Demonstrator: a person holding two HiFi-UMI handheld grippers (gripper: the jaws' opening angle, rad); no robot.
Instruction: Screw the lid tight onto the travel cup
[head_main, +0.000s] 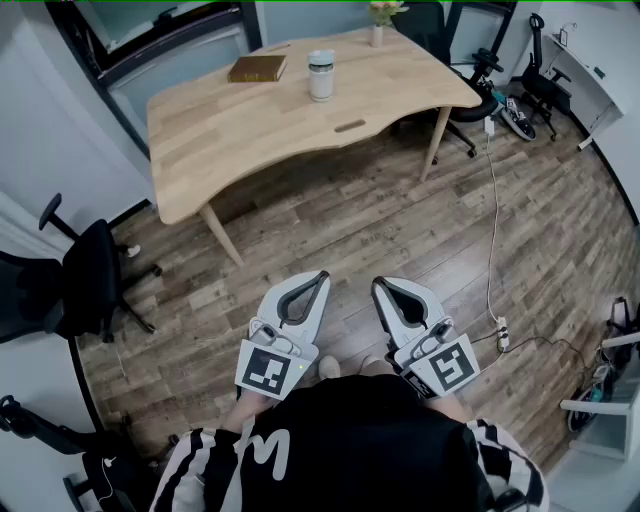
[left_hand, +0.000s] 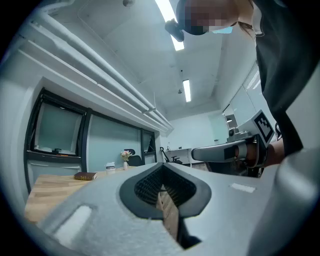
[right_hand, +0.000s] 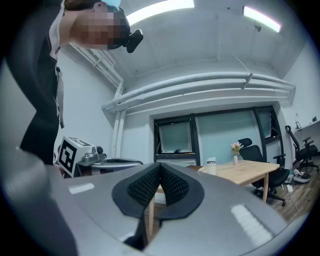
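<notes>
Head view, travel cup (head_main: 321, 75) on table (head_main: 250, 125), well beyond shut jaws

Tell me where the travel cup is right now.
In the head view, the travel cup stands on the far side of the wooden table, just right of the brown book and left of the flower vase.

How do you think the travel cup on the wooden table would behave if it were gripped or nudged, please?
The travel cup stands upright and is taller than it is wide, so a high nudge could probably tip it. Its round, smooth-looking wall may slip under a pinch, and it would likely roll once toppled.
</notes>
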